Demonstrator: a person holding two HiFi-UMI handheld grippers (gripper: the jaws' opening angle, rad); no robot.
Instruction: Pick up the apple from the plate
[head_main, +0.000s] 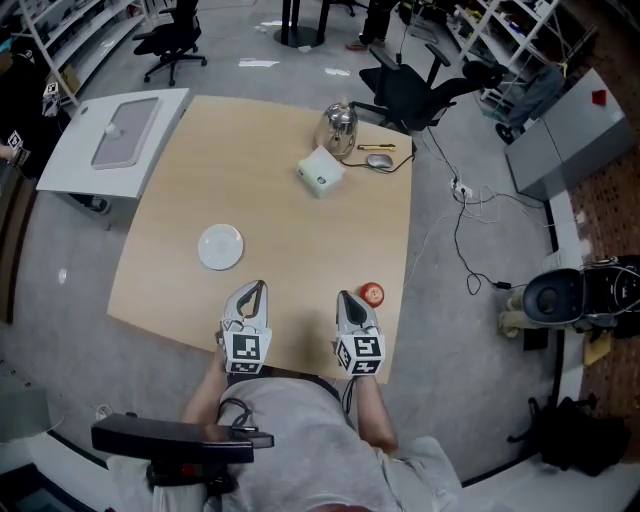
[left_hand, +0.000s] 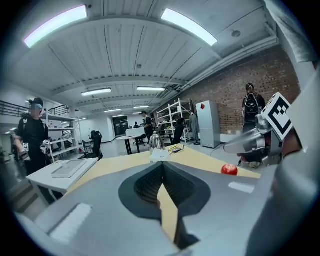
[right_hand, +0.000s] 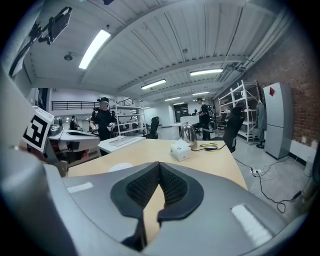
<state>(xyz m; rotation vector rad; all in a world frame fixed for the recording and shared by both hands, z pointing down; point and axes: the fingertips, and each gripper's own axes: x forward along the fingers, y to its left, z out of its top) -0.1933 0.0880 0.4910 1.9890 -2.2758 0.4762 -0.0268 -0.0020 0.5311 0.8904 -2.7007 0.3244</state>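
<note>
Because the left gripper and right gripper are both shut and empty, we could push the apple, lying off the plate by the table edge, over it.

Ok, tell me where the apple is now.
Head view: the apple lies on the table near its right edge, just right of the right tongs, well away from the white plate.

Head view: person's torso cut off at bottom edge; yellow item nr kettle too small to ID. Right gripper view: plate mostly hidden behind right tongs. Left gripper view: near part of surface hidden by left tongs; right tongs partly hidden at rt.
</note>
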